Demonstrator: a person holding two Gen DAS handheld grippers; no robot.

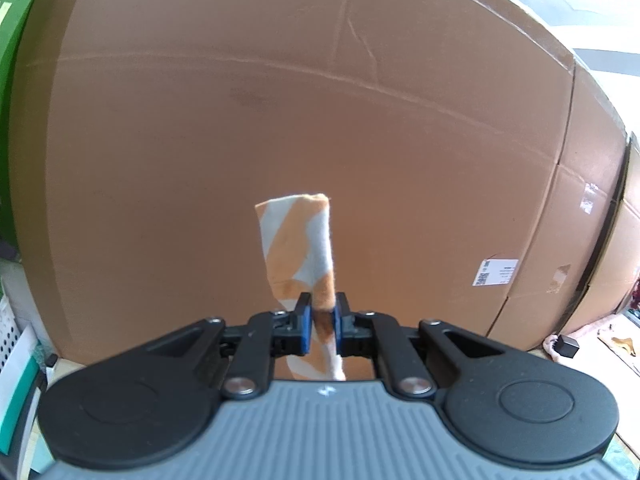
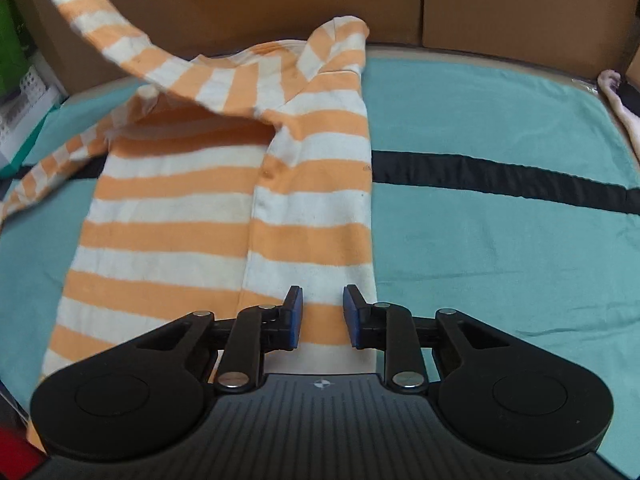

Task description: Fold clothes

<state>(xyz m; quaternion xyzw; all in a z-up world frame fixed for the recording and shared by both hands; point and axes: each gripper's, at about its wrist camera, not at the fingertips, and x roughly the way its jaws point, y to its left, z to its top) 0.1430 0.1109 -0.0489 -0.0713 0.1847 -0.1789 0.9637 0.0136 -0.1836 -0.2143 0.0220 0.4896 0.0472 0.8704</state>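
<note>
A: How far along is the fold?

B: Roughly half, I'd judge. The teal cloth (image 2: 500,240) covers the worktop, with a dark band (image 2: 500,178) running across it from side to side. On its left half lies the striped shirt (image 2: 208,216), orange and white, body flat, hem toward the near edge and collar toward the far edge where the cardboard boxes (image 2: 520,0) stand. Its right side looks already turned in: there is a straight vertical edge down the right and a layer seam down the middle of the body.

A: And the left side?

B: Not done. One sleeve (image 2: 48,168) trails out toward the left edge of the worktop, loose on the cloth. The other sleeve (image 2: 120,40) is lifted off the shirt, arching up toward the far-left corner and out of view.

A: Who holds it?

B: The left claw (image 1: 321,322) is clenched on a strip of the same striped fabric (image 1: 298,240), which stands up between its pads in front of the boxes. That is probably the cuff of the raised sleeve, though neither camera shows the link.

A: The right claw?

B: The right claw (image 2: 322,316) is released, jaws apart with nothing pinched, hovering over the hem near the shirt's right edge; shirt fabric shows through the gap.

A: What remains?

B: Lay the raised sleeve across the body, bring in the left side, then fold hem to collar.
</note>
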